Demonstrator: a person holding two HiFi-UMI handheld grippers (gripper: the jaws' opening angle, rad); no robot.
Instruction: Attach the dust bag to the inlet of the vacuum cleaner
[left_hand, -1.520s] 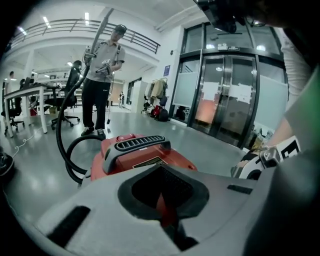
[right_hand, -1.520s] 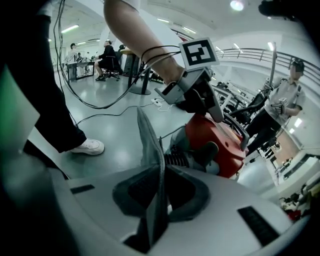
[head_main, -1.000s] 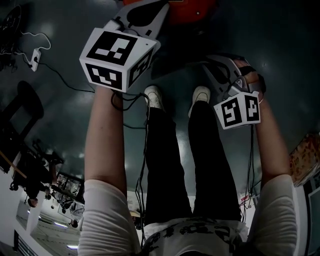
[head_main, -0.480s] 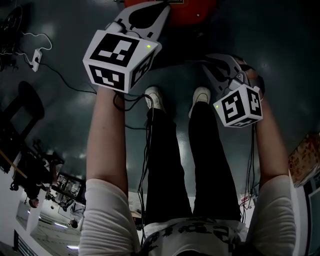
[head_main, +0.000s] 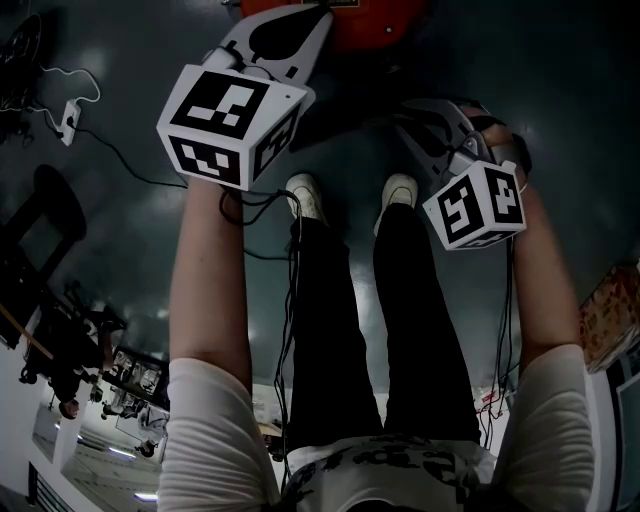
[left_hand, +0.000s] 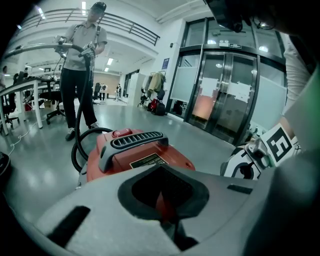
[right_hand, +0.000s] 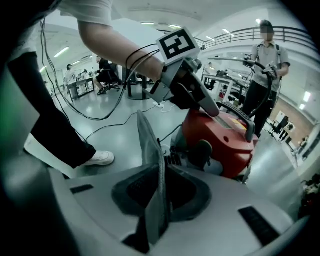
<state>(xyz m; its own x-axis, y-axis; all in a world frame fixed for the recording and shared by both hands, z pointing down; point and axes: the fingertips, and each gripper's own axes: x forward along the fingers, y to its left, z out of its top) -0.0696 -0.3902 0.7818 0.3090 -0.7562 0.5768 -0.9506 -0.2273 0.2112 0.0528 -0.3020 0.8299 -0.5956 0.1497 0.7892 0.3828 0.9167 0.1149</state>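
No legible text, brand, number or sign was recorded in any view.

- Vacuum cleaner (left_hand: 135, 155): a dark label plate (left_hand: 149, 161) sat on the red top below the handle. Its print was too small to read.
- Left cube (head_main: 232, 122) and right cube (head_main: 475, 207): black-and-white square marker patterns only, no letters or digits.
- Blue wall sign (left_hand: 165, 63) beside the glass doors: illegible.
- Shirt print (head_main: 390, 465): black marks on white, not readable.
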